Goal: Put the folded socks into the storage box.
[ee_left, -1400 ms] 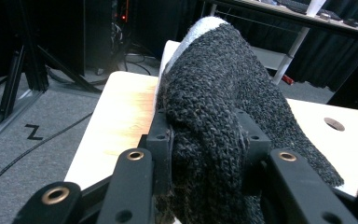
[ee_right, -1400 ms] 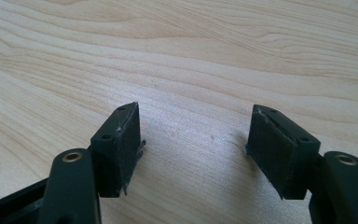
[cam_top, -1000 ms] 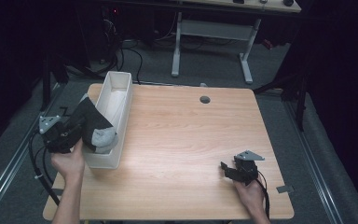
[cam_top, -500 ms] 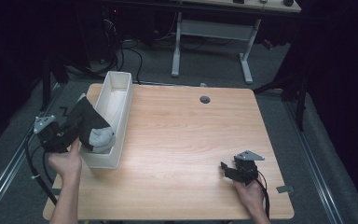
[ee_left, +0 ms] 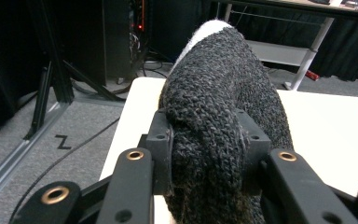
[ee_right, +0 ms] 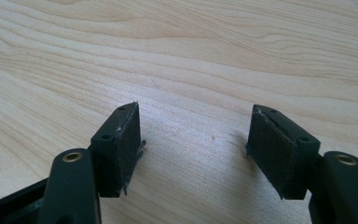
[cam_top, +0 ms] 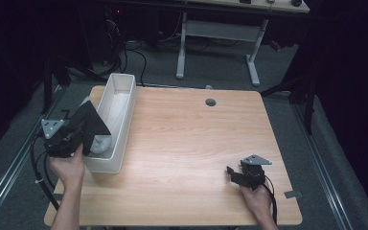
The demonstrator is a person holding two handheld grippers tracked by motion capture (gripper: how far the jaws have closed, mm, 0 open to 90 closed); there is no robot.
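My left gripper [cam_top: 76, 136] is shut on a dark grey knitted sock [ee_left: 223, 84] with a white end; both jaws press into the knit in the left gripper view. In the high view the sock [cam_top: 90, 122] hangs over the near left wall of a long white bin [cam_top: 124, 115] at the table's left side. A pale bundle [cam_top: 100, 143] lies inside the bin's near end, partly hidden by the sock. My right gripper [cam_top: 234, 173] rests low at the front right of the wooden table [cam_top: 187, 139]. Its jaws stand open [ee_right: 193, 140] with only bare wood between them.
A round cable hole [cam_top: 211, 102] sits near the table's far edge. Behind the table stands a white desk frame [cam_top: 215, 33] on the grey floor. Cables [cam_top: 43, 163] trail from the left gripper off the table's left edge.
The left gripper with the sock has shifted only slightly beside the bin. The right gripper has stayed where it was.
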